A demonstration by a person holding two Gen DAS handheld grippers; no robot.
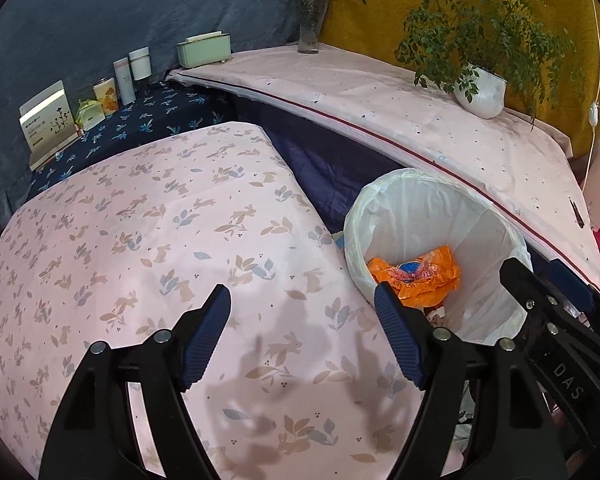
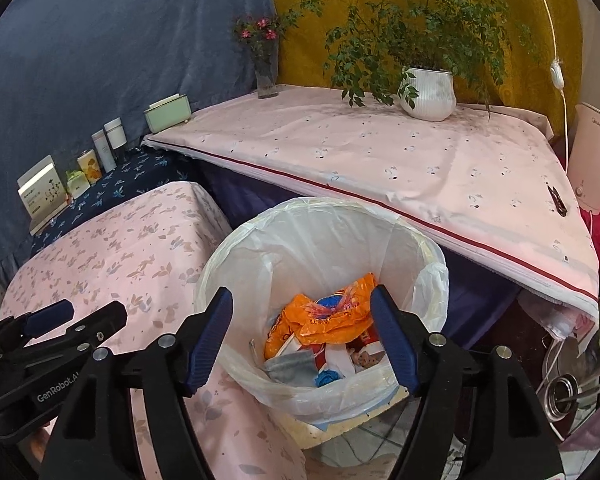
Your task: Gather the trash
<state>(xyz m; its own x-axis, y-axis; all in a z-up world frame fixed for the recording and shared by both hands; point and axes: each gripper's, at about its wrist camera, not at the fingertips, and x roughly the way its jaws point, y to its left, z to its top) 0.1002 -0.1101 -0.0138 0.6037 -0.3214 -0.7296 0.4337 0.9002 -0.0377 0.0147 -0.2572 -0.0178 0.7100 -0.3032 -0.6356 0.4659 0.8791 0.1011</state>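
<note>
Orange wrapper is lying with other trash in the bin, so the drop looks done. The right gripper is hanging over it, jaws spread and empty; the left gripper is hovering beside it over the sheet, also wide and empty.

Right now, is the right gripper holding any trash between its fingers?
No. In the right wrist view the right gripper stands open over the bin, and the orange wrapper lies inside the bin, below the fingers.
</note>
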